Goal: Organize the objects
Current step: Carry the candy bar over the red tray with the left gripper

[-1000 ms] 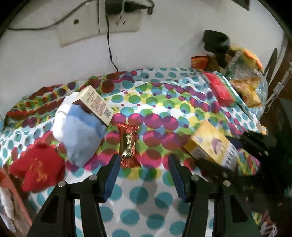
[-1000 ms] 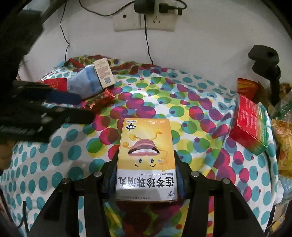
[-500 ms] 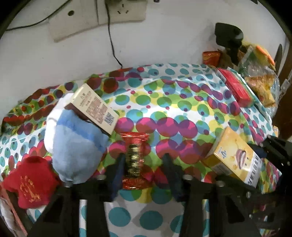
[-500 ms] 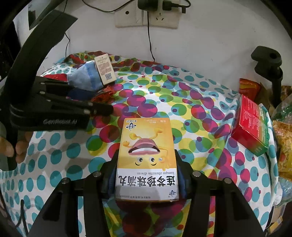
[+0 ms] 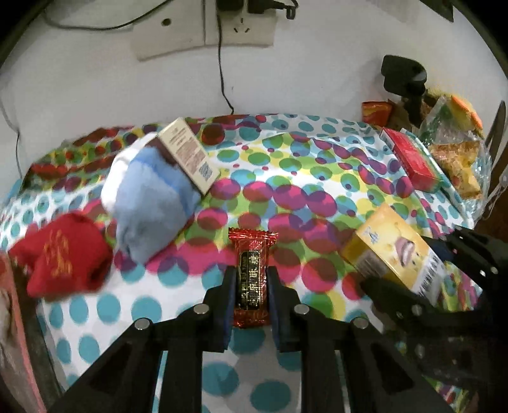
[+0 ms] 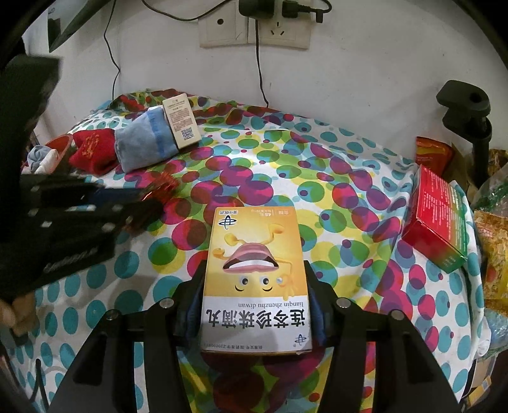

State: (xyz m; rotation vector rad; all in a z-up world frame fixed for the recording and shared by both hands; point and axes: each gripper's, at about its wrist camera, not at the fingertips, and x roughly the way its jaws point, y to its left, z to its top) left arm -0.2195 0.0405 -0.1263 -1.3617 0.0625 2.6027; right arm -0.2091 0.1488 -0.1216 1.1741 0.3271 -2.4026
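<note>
The left gripper has its fingers pressed on both long sides of a red snack bar, so it pinches the bar near its lower half. The bar lies along the fingers, and its far end points toward the wall. It is just above or on the dotted cloth that covers the worktop; I cannot tell if it is lifted.

The right gripper pinches a yellow box between its fingers. The box shows a cartoon face and its text is upside down in the right wrist view. It lies flat and points away from the camera, near the middle of the cloth. In the left wrist view the same box is at the right, well apart from the bar.

At the left of the bar there is a blue sock, and a beige box leans on its far side. A red sock is near the blue one, further left. A red box rests at the right edge of the cloth, beside snack bags. On the wall a socket holds plugs with black cables hanging down.
</note>
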